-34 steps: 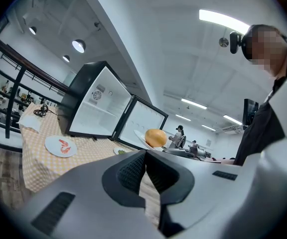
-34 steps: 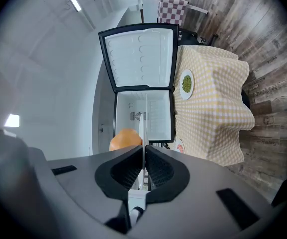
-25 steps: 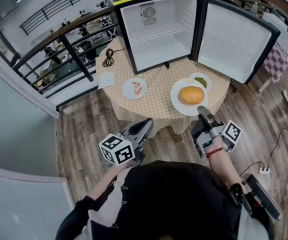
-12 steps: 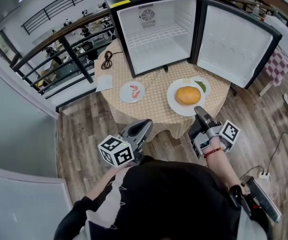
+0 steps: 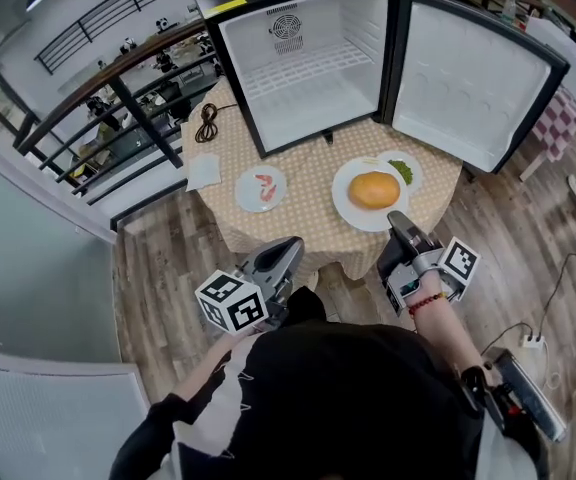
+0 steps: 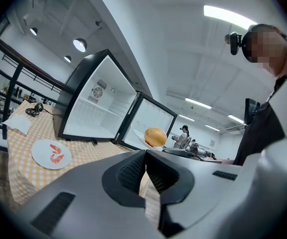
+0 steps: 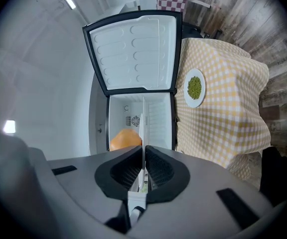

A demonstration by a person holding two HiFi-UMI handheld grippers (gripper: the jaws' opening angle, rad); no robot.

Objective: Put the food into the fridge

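Top (image 5: 348,398): black, with white patches at the lower left
Bracelet (image 5: 425,304): red beads at the right wrist
Grippers: left gripper (image 5: 290,248) and right gripper (image 5: 398,220) — grey shells, black ribbed pads (image 6: 132,173)
Cubes (image 5: 232,302): white, black square markers

**Two handheld grippers at the table's near edge**

The left gripper (image 5: 288,248) is held just short of the table (image 5: 313,218), jaws together with nothing between them. The right gripper (image 5: 400,222) is clamped on the plate (image 5: 347,204) rim at that same edge.
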